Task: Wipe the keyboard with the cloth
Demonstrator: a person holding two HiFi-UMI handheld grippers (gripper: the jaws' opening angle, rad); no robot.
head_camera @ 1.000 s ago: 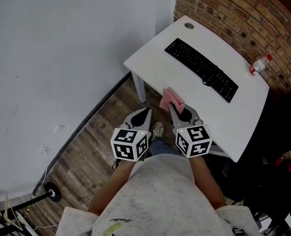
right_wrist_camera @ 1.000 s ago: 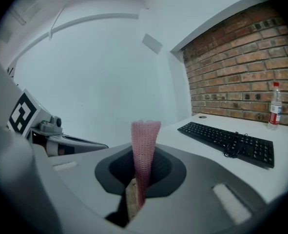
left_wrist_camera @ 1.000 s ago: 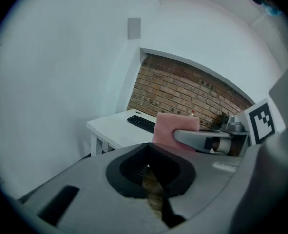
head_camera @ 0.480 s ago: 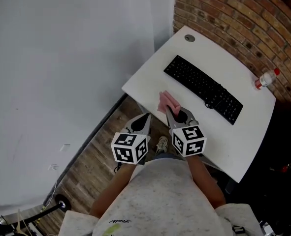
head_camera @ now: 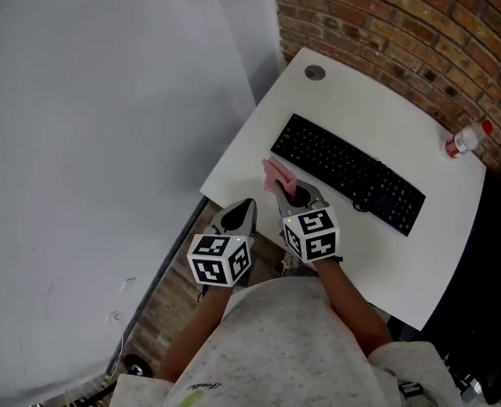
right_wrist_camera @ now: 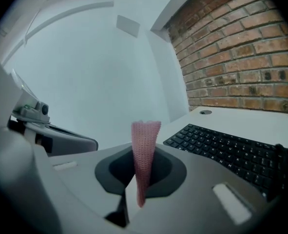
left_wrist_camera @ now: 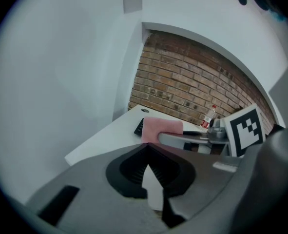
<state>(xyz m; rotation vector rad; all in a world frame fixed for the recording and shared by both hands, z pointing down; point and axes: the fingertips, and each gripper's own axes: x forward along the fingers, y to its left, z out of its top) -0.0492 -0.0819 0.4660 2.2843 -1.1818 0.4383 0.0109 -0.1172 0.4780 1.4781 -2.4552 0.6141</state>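
A black keyboard (head_camera: 347, 171) lies slantwise on the white desk (head_camera: 369, 117); it also shows in the right gripper view (right_wrist_camera: 231, 152). My right gripper (head_camera: 286, 190) is shut on a pink cloth (head_camera: 276, 175), which sticks up past the jaw tips just short of the keyboard's near left end. The right gripper view shows the cloth (right_wrist_camera: 144, 152) pinched upright between the jaws. My left gripper (head_camera: 242, 210) is shut with nothing in it and hovers off the desk's near edge, left of the right one. In the left gripper view the cloth (left_wrist_camera: 161, 129) shows ahead.
A small bottle with a red cap (head_camera: 465, 139) stands at the desk's far right by the brick wall (head_camera: 403, 15). A round cable hole (head_camera: 314, 73) sits at the far left corner. A white wall (head_camera: 97, 125) is on the left, wooden floor (head_camera: 169, 299) below.
Both grippers and the cloth have moved forward toward the desk. The cloth now sits over the desk beside the keyboard's left end. The jaws have kept their states.
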